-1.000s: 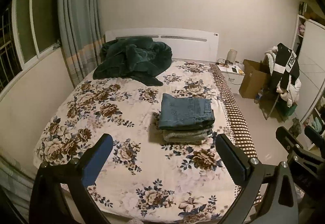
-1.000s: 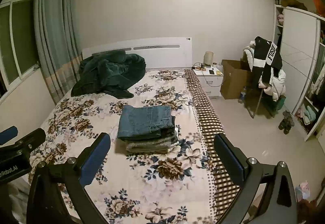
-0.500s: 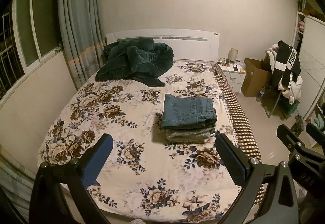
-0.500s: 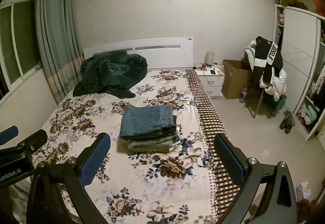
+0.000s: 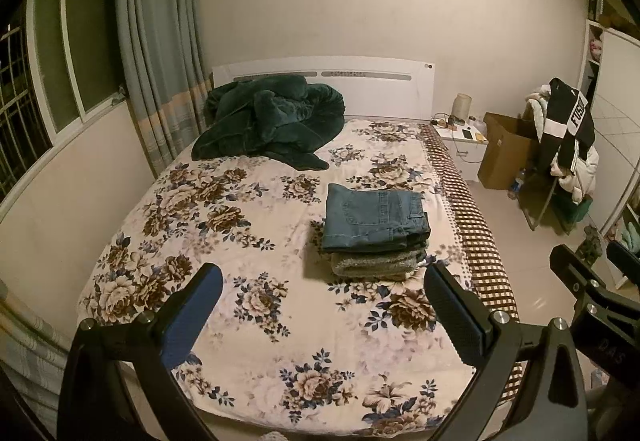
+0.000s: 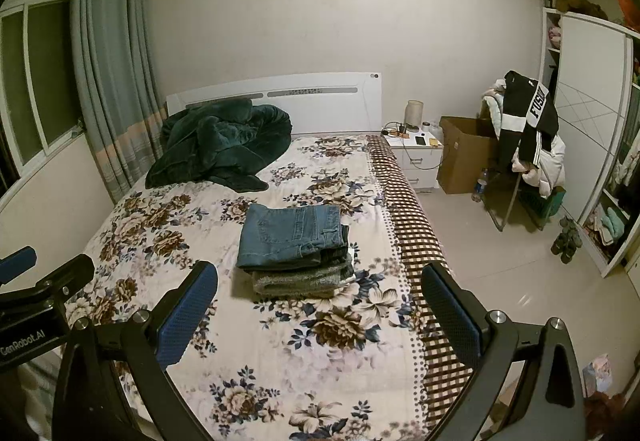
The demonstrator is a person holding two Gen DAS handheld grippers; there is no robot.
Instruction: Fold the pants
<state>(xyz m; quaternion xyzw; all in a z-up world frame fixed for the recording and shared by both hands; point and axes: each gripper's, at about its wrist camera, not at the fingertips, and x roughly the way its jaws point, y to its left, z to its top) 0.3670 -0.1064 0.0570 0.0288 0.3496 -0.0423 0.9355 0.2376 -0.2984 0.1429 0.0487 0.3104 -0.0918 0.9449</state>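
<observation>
Left wrist view shows folded jeans [image 5: 374,215] stacked on the bed [image 5: 256,305]; both grippers, left gripper [image 5: 320,315] and right gripper [image 6: 318,311], hang apart and empty, so folding seems finished and nothing needs grasping next.

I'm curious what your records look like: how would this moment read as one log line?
step: pants folded | jeans: top of stack on bed | left gripper: open, empty, above bed | right gripper: open, empty

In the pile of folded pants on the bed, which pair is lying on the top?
The blue jeans lie on top. Under them sit a darker pair, seen only at its edge, and a grey-green fuzzy pair at the bottom.
</observation>
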